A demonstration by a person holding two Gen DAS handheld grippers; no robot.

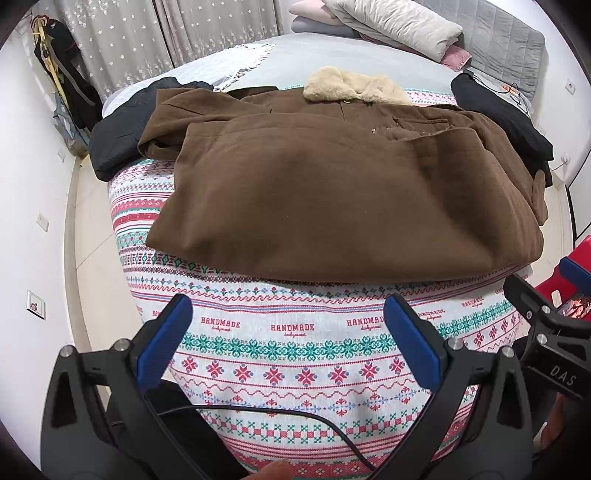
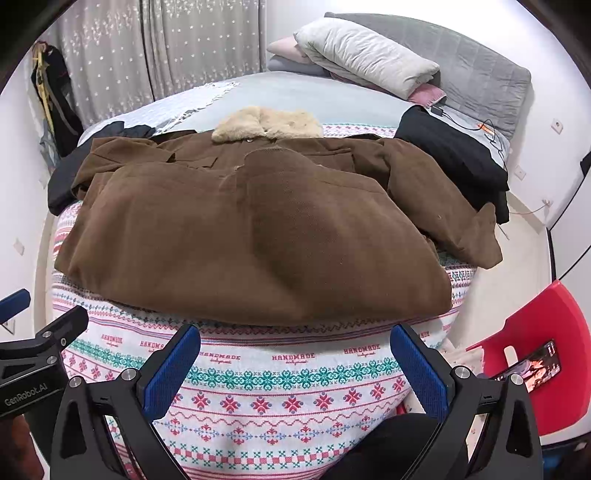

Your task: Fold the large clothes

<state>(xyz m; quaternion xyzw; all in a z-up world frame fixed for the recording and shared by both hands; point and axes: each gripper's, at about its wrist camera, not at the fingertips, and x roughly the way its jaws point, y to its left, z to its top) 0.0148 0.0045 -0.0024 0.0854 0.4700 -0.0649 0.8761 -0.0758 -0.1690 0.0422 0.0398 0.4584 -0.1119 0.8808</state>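
A large brown coat (image 1: 325, 192) with a cream fur collar (image 1: 351, 86) lies on the patterned bedspread (image 1: 288, 354), its lower half folded up over the body. It also shows in the right wrist view (image 2: 251, 236), with its collar (image 2: 267, 123) at the far side. My left gripper (image 1: 288, 314) is open and empty, just in front of the coat's near folded edge. My right gripper (image 2: 295, 343) is open and empty, also just in front of that edge. Each gripper shows at the side of the other's view.
Black garments lie left (image 1: 114, 136) and right (image 1: 506, 118) of the coat. Pillows (image 1: 395, 26) and a grey headboard pad (image 1: 506, 48) are at the bed's far end. A red chair (image 2: 535, 354) with a phone (image 2: 528, 365) stands at the right. Curtains and white floor lie left.
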